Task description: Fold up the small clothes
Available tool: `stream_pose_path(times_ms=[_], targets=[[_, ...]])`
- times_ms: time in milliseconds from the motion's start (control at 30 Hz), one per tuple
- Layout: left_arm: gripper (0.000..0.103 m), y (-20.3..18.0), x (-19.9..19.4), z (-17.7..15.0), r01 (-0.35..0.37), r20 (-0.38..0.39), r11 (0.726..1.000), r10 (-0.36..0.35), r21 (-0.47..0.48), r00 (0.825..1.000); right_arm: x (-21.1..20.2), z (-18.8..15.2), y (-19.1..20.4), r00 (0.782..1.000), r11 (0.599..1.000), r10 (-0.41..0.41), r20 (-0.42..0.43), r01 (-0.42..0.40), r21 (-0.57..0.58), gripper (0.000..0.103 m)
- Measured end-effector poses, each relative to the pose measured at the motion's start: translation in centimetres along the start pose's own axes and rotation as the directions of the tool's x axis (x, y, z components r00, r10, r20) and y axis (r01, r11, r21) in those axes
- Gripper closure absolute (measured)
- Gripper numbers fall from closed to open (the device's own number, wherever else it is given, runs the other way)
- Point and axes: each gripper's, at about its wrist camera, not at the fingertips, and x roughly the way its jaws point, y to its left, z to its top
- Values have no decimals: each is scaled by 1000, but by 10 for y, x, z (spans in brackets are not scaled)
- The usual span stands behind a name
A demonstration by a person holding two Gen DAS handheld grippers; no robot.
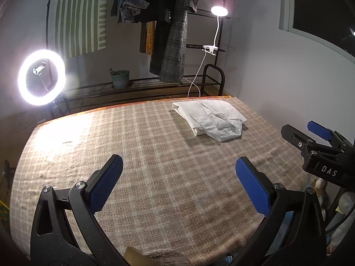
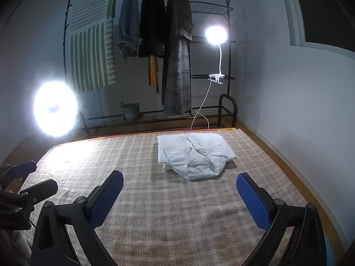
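Note:
A white collared shirt (image 1: 210,117) (image 2: 194,153) lies folded on the checked beige cloth (image 1: 144,137) (image 2: 142,190), toward its far right part. My left gripper (image 1: 178,177) hovers open over the near middle of the cloth, well short of the shirt, with nothing between its blue pads. My right gripper (image 2: 179,196) is open too, just in front of the shirt's near edge and apart from it. The right gripper (image 1: 310,137) also shows at the right edge of the left wrist view, and the left gripper (image 2: 28,177) at the left edge of the right wrist view.
A lit ring light (image 1: 41,77) (image 2: 55,109) stands beyond the cloth's far left corner. Behind the cloth is a black clothes rack (image 2: 227,44) with hanging coats (image 2: 177,66), a clip lamp (image 1: 218,11) (image 2: 216,35) and a potted plant (image 1: 119,77). A wall runs along the right.

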Motion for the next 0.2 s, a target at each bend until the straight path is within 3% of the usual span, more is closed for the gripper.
stream_pose_path(times_ms=[200], targets=[[0,1,-2,-4,17,6,1000,-17,13,1000,4,0,-1,1000,1000,2,-9,-2,-5,0]])
